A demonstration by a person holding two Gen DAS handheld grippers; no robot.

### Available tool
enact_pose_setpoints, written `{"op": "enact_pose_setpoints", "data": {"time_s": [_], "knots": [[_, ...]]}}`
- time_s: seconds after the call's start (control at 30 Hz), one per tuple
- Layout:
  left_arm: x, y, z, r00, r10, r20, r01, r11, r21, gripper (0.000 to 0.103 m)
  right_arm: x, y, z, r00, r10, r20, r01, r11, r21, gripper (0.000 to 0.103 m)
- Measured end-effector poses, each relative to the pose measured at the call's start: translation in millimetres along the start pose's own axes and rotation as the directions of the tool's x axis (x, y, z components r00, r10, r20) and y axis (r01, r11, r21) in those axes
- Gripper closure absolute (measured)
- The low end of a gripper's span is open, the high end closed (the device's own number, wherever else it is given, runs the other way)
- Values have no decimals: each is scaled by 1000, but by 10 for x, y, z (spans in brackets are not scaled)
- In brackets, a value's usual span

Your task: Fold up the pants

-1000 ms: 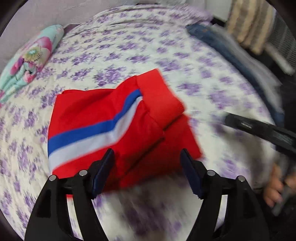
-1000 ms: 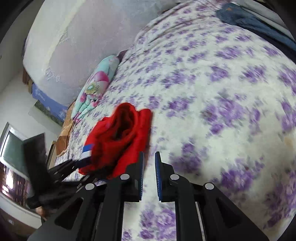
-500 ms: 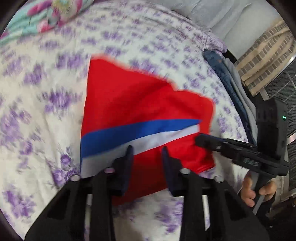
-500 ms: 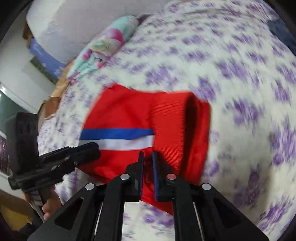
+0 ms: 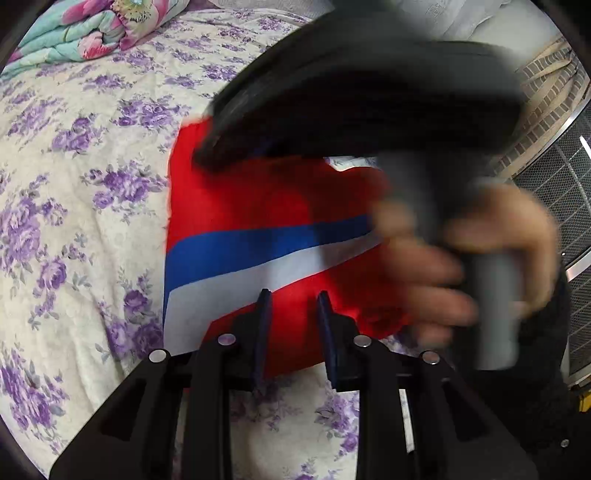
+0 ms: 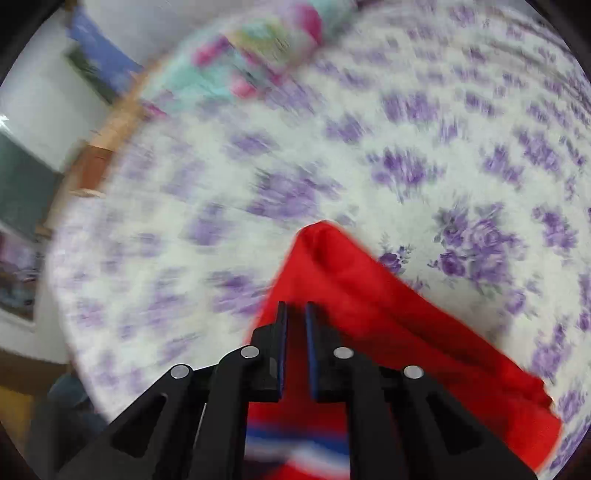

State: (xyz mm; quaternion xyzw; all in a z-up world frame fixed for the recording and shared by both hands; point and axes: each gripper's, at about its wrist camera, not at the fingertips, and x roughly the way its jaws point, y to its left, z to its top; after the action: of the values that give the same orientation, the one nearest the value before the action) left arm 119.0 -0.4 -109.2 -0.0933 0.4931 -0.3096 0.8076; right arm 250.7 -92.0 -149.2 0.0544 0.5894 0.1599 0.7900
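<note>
Altogether one pair of red pants (image 5: 266,206) lies folded on one flowered bedsheet (image 5: 74,177), with two grippers over it and one rolled floral blanket (image 5: 85,29) at about eleven o'clock in the left wrist view. The pants carry two stripes side by side, one blue (image 5: 258,247) and one white (image 5: 236,291), running from nine o'clock toward three o'clock across the red cloth. The cloth lies fairly flat in a compact block; its left edge is straight, and its far edge is hidden behind the blurred body of the right gripper (image 5: 369,92).

The left gripper (image 5: 293,306) sits at six o'clock over the near edge of the pants. Its two fingers stand a little apart, with red cloth showing in the gap; whether they pinch it I cannot tell. One hand (image 5: 472,266), blurred, grips a grey handle at three o'clock.

From the right wrist view the right gripper (image 6: 295,317) has its fingers drawn close together with a narrow slot between them, and red cloth shows in that slot; a firm grasp cannot be confirmed. The pants (image 6: 388,332) spread from the centre toward four o'clock, one corner peaking just beyond the fingertips. The sheet (image 6: 369,129) is smeared by motion, as is the blanket (image 6: 258,55) at twelve o'clock.
</note>
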Motion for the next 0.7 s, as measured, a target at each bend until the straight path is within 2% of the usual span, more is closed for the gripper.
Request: {"op": "enact_pose_setpoints", "data": {"time_s": [0.07,0.13,0.17,0.2,0.23,0.27,0.3,0.37,0.43,0.5,0.63,0.7], "knots": [[-3,25,10,1000,1,-2,-1,1000,-4,79,-54,24,9,1000,3,16,-3,1000,0,97],[-54,60,15,999,-31,-19,31,999,-20,78,-280,77,-62,999,23,47,-23,1000,-15,91],[-118,82,19,999,-38,-22,38,999,-29,73,-418,99,-112,997,33,73,-31,999,-28,90],[-198,106,18,999,-38,-13,38,999,-39,61,-614,114,-181,992,44,116,-39,998,-46,84],[-294,133,20,999,-33,8,33,998,-51,53,-903,102,-320,981,58,183,-46,997,-66,61],[-430,168,19,999,-19,44,22,998,-63,37,-1107,77,-441,970,61,235,-45,996,-73,36],[-606,215,19,996,9,93,-2,997,-78,25,-1337,27,-595,953,55,299,-35,997,-71,28],[-820,302,25,988,32,150,-17,994,-105,18,-1659,-111,-888,923,32,384,-10,998,-59,18],[-890,407,57,986,22,165,1,991,-137,17,-1813,-268,-1159,906,10,422,-1,1000,-21,15],[-852,526,79,988,8,151,19,984,-178,17,-1915,-538,-1502,894,-1,448,-29,998,60,15],[-563,679,101,995,-68,73,83,966,-245,17,-1939,-929,-1924,888,-15,460,-82,978,191,15],[-401,666,116,996,-85,38,92,962,-255,17,-1901,-1039,-2054,887,-15,461,-101,969,225,15]]}}
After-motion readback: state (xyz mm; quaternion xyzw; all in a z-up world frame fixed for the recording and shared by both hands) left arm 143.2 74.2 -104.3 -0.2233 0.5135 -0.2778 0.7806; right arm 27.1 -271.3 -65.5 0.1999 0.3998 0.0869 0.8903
